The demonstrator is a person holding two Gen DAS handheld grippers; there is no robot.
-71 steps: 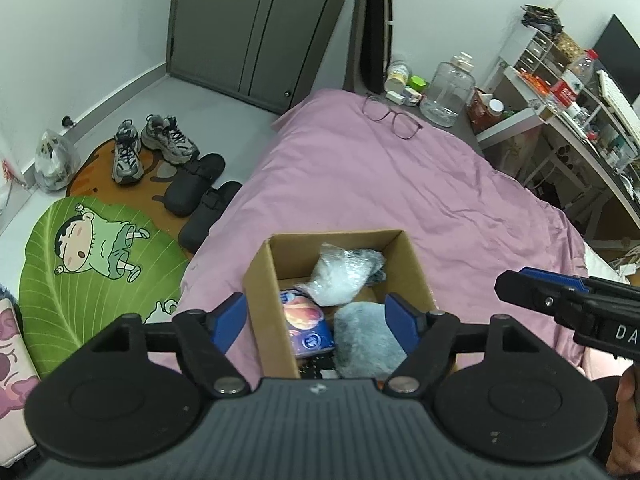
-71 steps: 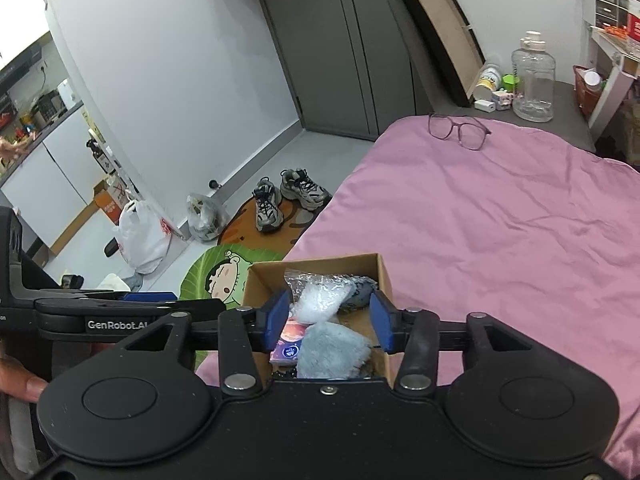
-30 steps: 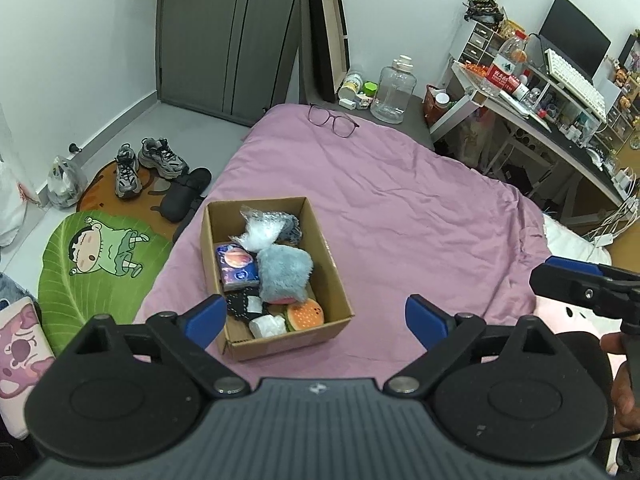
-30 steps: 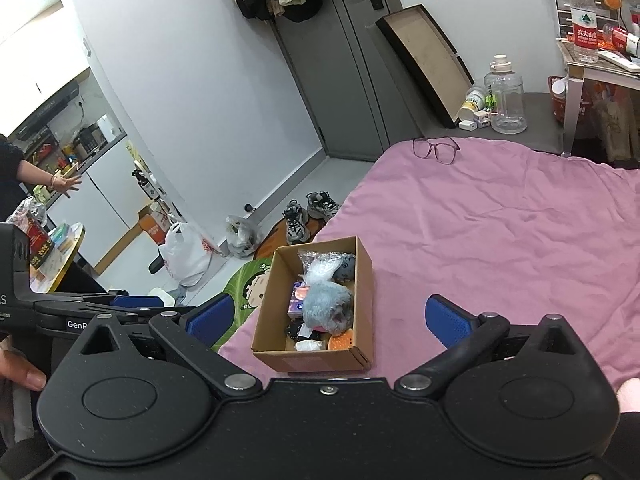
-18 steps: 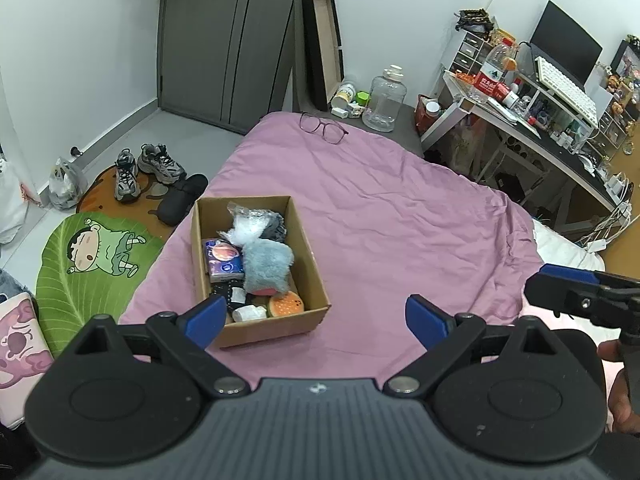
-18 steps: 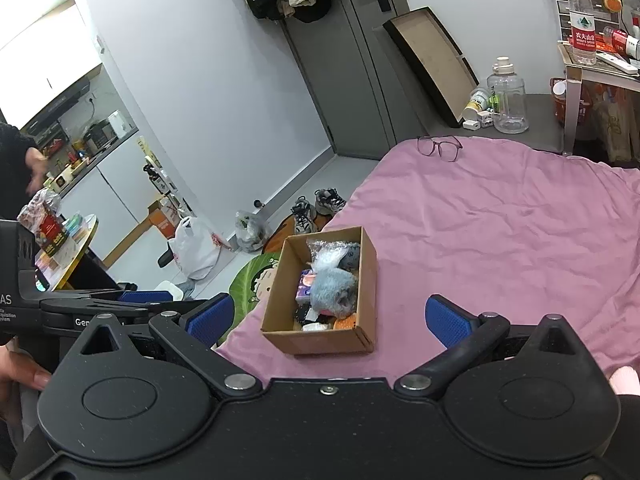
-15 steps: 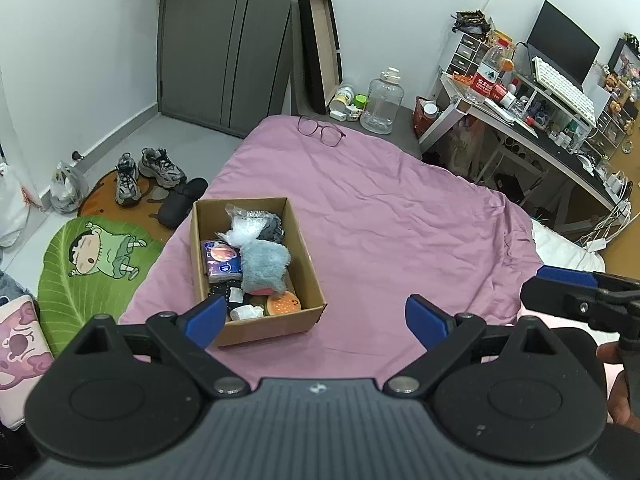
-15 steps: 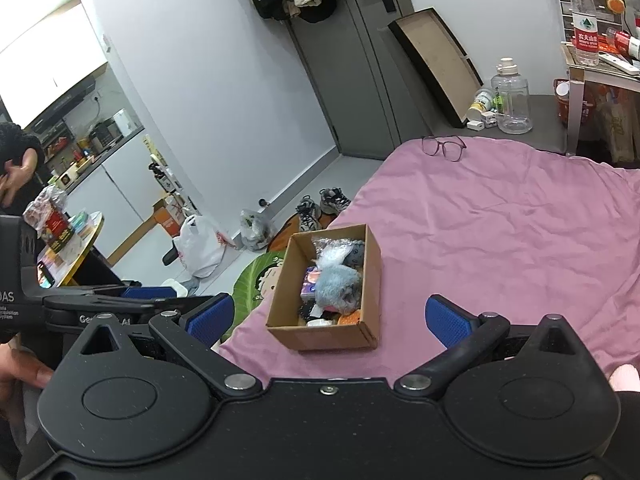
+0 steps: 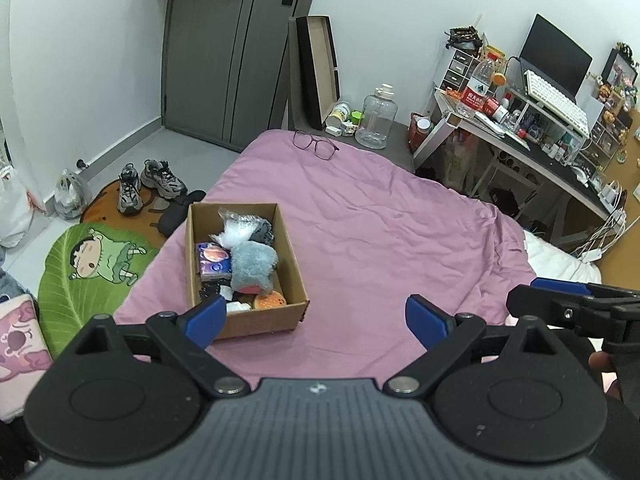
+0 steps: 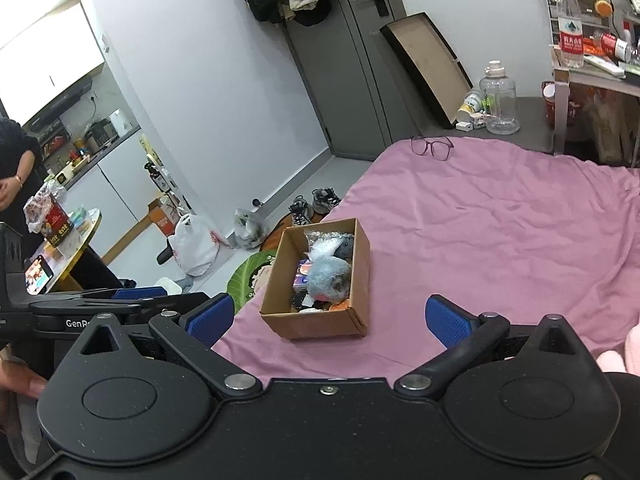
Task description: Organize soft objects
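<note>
Nearest the cameras, the left gripper (image 9: 314, 314) has its fingers spread wide with nothing between them, and the right gripper (image 10: 328, 318) is the same, fingers well apart and empty. Both are held above the near edge of the bed (image 9: 380, 220), clear of everything on it.

Just beyond the left gripper's fingers sits the cardboard box (image 9: 294, 254) on the pink cover, near the bed's left edge. It is packed: a grey plush toy (image 9: 252, 262) on top, a crinkly clear bag (image 9: 236, 226) behind it, a purple packet (image 9: 214, 260) at the side and a small orange round thing (image 9: 270, 302) at the near end. No loose soft item shows on the cover, so the packing looks about done.

Farther off, a pair of glasses (image 9: 314, 146) lies at the far end of the bed, well apart from the box.

The risk I see is the box's place near the edge: a nudge from a gripper, or the soft cover sagging, could tip it to the floor; the plush rides high and could roll out
</note>
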